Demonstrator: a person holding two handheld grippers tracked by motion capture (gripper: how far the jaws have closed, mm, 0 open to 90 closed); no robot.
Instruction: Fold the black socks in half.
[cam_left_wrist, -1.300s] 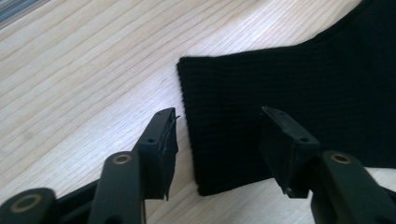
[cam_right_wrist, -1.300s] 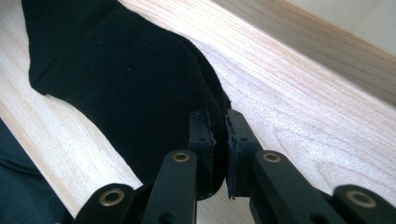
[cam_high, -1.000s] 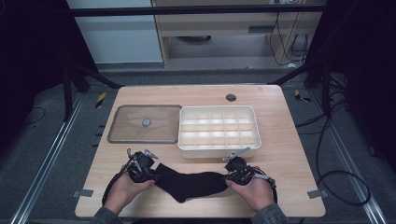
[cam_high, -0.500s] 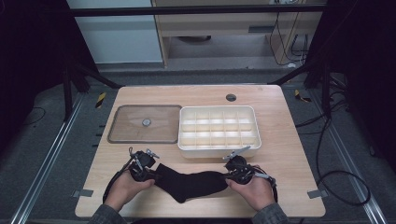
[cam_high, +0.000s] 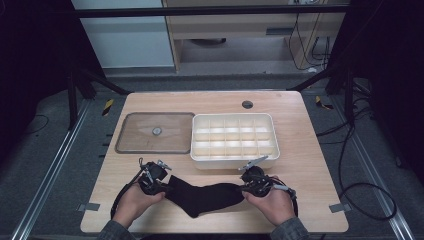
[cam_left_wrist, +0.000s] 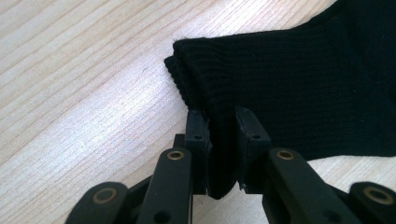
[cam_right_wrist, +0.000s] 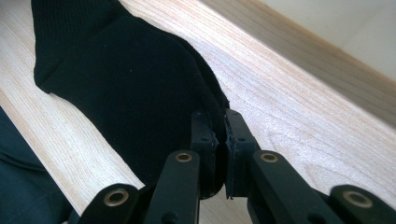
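Both grippers pinch the ends of a black ribbed knit sock (cam_high: 204, 196) lying flat near the front edge of the light wooden table (cam_high: 310, 165).

The left gripper (cam_left_wrist: 222, 140) has just been closing and now clamps the sock's folded cuff between its pads, while the right gripper (cam_right_wrist: 221, 140) is clamped on the toe end. The sock stretches between them, in front of the white plastic divided organiser box (cam_high: 233, 140), whose compartments look empty; the clear flat lid (cam_high: 156, 132) lies beside the box. Judging by this, the grasp is secured, but folding the sock and placing it in a compartment remain.
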